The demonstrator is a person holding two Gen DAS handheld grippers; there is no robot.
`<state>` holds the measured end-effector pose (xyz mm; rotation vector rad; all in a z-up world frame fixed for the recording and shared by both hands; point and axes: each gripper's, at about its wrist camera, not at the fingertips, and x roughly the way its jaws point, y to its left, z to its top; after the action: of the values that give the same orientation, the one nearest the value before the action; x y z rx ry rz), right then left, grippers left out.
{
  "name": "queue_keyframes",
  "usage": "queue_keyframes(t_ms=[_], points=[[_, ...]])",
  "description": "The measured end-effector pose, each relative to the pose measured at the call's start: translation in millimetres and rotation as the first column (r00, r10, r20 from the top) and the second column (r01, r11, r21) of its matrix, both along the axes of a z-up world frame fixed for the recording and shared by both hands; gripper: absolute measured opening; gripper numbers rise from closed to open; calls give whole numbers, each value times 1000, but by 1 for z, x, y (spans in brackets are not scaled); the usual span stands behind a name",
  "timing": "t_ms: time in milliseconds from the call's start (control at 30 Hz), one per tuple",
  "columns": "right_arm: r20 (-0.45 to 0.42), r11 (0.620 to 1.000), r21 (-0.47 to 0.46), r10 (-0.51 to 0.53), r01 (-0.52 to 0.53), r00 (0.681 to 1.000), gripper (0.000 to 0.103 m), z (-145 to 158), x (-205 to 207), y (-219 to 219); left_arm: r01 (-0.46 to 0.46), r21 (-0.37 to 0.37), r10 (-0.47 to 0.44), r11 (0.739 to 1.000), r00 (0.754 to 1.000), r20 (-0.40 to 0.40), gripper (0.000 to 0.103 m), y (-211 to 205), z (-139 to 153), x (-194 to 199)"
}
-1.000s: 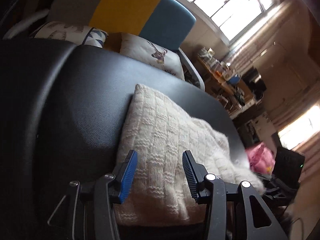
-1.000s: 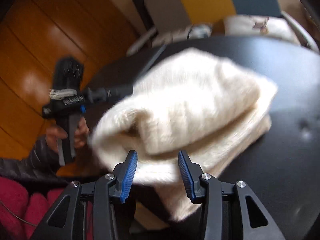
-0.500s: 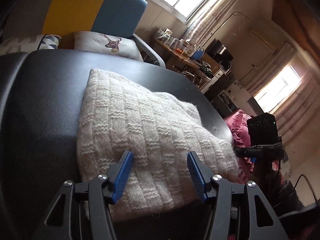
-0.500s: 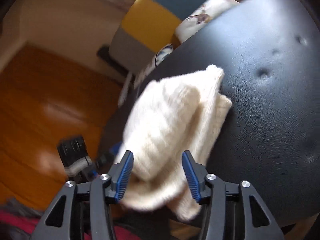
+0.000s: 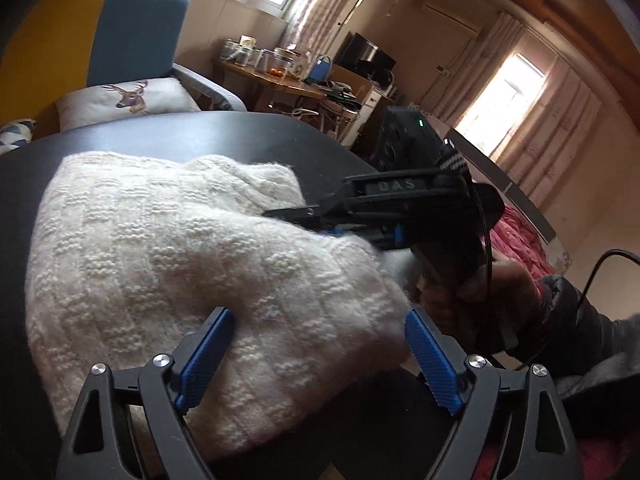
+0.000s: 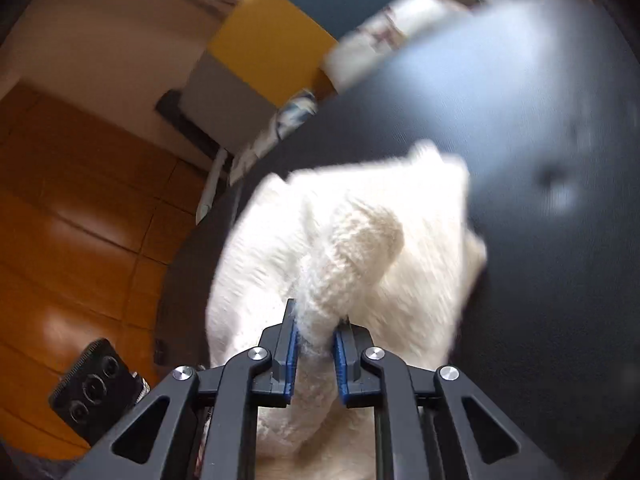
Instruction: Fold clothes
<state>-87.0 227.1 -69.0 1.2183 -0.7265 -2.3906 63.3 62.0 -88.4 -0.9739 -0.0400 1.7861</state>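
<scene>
Left wrist view looks along its jaws, close over the cream knitted sweater (image 5: 168, 264) toward the windows; right wrist view, blurred, seemingly faces the wooden floor (image 6: 80, 208); both share the sweater and black padded counter (image 5: 224, 136).

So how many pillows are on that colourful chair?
2. A white deer pillow sits on the chair seat, and only a corner of a blue-and-white patterned pillow shows beside it at the picture's left edge. The black table may hide others.

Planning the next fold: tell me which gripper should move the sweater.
Right. The right gripper has just closed on a bunch of the white sweater, while the left gripper has just opened wide, its pads not pressing the knit.
</scene>
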Motion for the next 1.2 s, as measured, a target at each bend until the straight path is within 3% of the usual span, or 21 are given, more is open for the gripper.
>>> queue_keyframes(t_ms=[67, 100, 133, 167, 233, 333, 433, 533, 667, 867, 1000, 1067, 1100, 1200], points=[[-50, 969, 246, 19, -6, 999, 14, 19, 0, -9, 90, -26, -90, 996, 996, -15, 87, 9, 0, 10], [4, 946, 324, 18, -19, 1000, 14, 8, -6, -10, 137, -56, -138, 989, 990, -21, 88, 14, -2, 15], [82, 942, 332, 19, -46, 996, 14, -11, -8, -5, 166, -88, -169, 982, 985, -27, 88, 19, -5, 20], [143, 951, 302, 23, -66, 989, 14, -32, -9, 1, 193, -115, -198, 974, 980, -26, 88, 23, -8, 23], [144, 979, 199, 8, -37, 989, 14, -49, -5, 17, 216, -117, -217, 969, 976, 5, 88, 24, -8, 23], [122, 998, 61, -19, 12, 992, 15, -65, -1, 38, 172, 50, -177, 984, 976, 126, 88, 8, 8, 2], [104, 1000, -6, -19, 20, 994, 15, -73, 1, 47, 66, 162, -97, 985, 977, 190, 88, -7, 25, -27], [101, 992, -117, -24, 36, 995, 22, -78, 7, 61, 10, 146, -33, 989, 988, 154, 88, 4, 35, -53], [41, 947, -322, 2, 12, 999, 33, -69, 43, 91, -16, 21, 12, 1000, 982, 187, 87, 41, 19, -77], [-40, 919, -313, 240, -240, 970, 51, -40, 106, 63, -50, 94, 26, 994, 970, 241, 88, 41, 22, -93], [-62, 900, -260, 345, -349, 937, 55, -31, 119, 31, -59, 120, 22, 991, 958, 286, 88, 41, 21, -100], [-76, 880, -280, 377, -382, 923, 56, -38, 106, 14, -63, 131, 22, 989, 955, 295, 88, 40, 22, -102], [-88, 852, -329, 403, -408, 911, 57, -43, 96, 4, -64, 134, 22, 989, 955, 296, 88, 39, 22, -102], [-129, 719, -454, 531, -526, 837, 57, -54, 84, -19, -65, 127, 26, 990, 958, 285, 88, 39, 26, -102]])
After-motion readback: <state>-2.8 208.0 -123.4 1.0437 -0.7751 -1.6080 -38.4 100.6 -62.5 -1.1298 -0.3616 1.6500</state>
